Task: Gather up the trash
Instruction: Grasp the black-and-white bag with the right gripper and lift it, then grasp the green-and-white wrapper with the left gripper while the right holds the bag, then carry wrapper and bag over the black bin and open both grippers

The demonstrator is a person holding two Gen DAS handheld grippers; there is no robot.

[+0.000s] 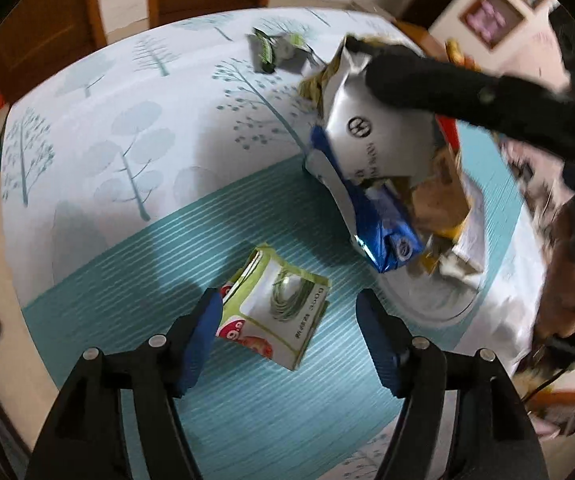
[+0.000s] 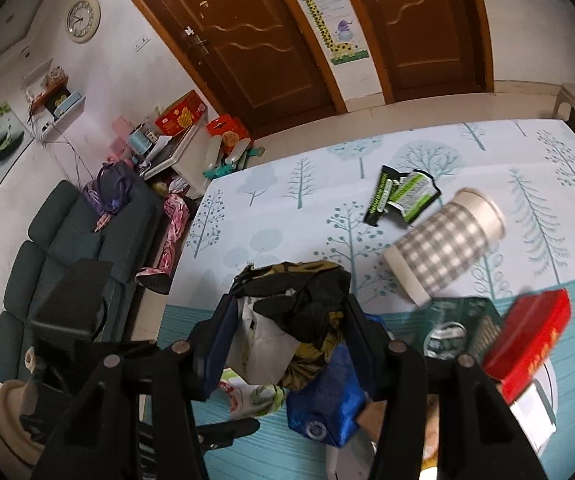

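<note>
Hovering with blue pads spread, left tongs (image 1: 287,316) straddle the green-and-white flat snack packet (image 1: 277,312), frame bottom-centre; right tongs (image 2: 287,328) clamp crumpled foil wrappers (image 2: 299,332).

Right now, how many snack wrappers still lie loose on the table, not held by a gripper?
2: a white-green wrapper between the open left gripper fingers, and a black-green wrapper far across the table. Others may be hidden.

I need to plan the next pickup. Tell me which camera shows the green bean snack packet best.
The left wrist view: the green bean snack packet lies flat and unobstructed on the teal mat, between the open left tool's fingers. The right wrist view shows only a sliver of it beneath the held wrappers.
</note>
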